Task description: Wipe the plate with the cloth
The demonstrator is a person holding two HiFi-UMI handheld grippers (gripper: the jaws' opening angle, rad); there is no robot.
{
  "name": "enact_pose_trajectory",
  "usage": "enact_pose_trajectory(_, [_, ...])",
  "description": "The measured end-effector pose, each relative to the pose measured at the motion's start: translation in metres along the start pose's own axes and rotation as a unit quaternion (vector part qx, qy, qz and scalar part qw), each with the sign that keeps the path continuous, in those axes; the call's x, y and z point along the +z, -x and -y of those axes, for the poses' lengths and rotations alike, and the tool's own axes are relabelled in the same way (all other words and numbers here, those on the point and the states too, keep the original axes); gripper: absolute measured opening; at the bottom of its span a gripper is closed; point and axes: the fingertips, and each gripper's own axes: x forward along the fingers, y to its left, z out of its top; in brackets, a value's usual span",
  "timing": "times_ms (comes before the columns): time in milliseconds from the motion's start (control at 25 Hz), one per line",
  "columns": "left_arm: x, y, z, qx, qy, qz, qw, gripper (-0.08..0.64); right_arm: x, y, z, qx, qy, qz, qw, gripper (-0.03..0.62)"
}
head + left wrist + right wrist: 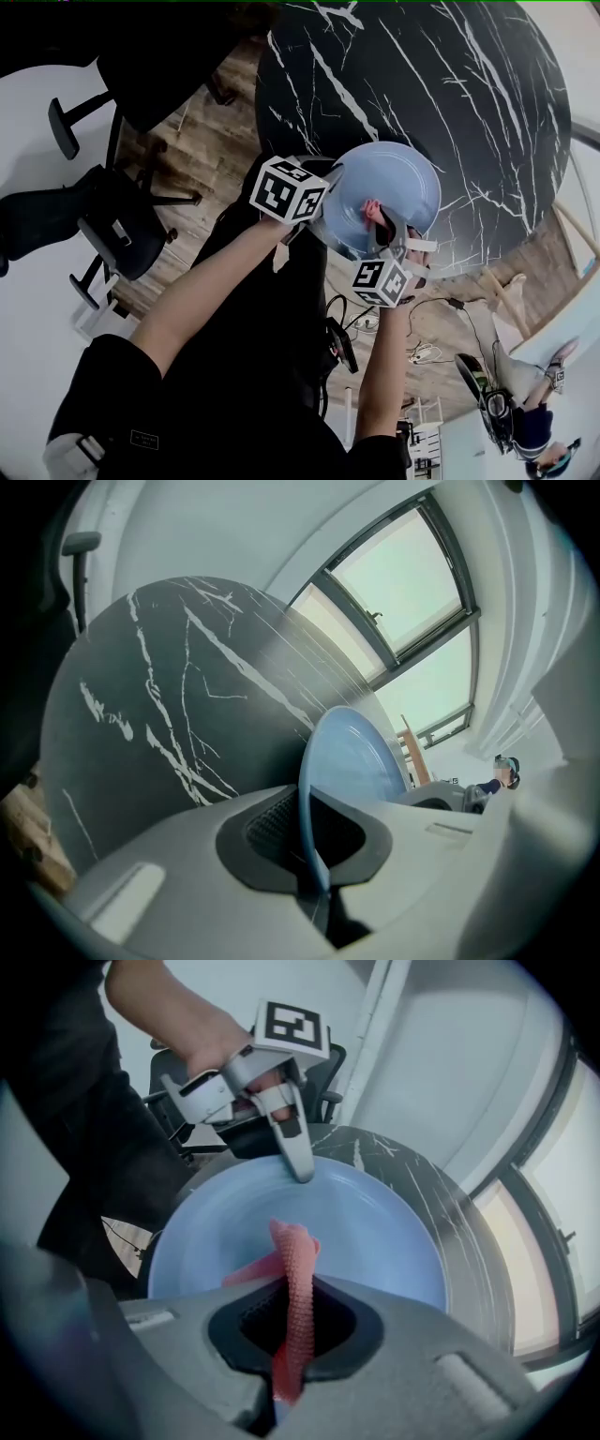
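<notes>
Left tongs point(314, 860) clamped on the plate point(398, 178) rim. Plate is light blue, held tilted over the near edge of the black marble surface point(441, 84). Right tongs point(286, 1363) pinched on the pink cloth point(295, 1269). Cloth's free end lies against the plate's face, near its middle, apart from the left tongs' tips.
</notes>
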Motion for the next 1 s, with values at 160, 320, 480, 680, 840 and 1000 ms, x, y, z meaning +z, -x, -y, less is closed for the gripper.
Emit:
enact_pose_trajectory(160, [0.0,-0.001,0.001,0.0,-0.001,-0.001,1.0,0.015,-0.004,0.01,-0.035,0.048,0.005,-0.009,0.999,0.009])
enact_pose_trajectory(320, [0.0,-0.001,0.001,-0.004,-0.005,-0.006,1.0,0.015,-0.02,0.018,-0.052,0.087,0.021,-0.037,0.995,0.009])
enact_pose_trajectory(480, [-0.001,-0.001,0.001,-0.008,-0.015,-0.012,0.9998,0.015,-0.028,0.02,-0.043,0.085,0.015,-0.028,0.996,0.011])
enact_pose_trajectory(680, [0.0,-0.002,0.002,-0.014,-0.019,-0.015,0.9996,0.015,-0.03,0.011,-0.002,0.039,0.013,-0.019,0.999,0.011])
enact_pose_trajectory(840, [-0.001,-0.002,0.002,-0.013,-0.021,-0.015,0.9996,0.015,-0.023,-0.001,0.034,0.019,0.023,-0.024,0.999,0.009])
enact_pose_trajectory(1000, [-0.001,-0.002,0.002,-0.016,-0.021,-0.015,0.9995,0.016,-0.011,-0.013,0.066,0.001,0.029,-0.019,0.999,0.009])
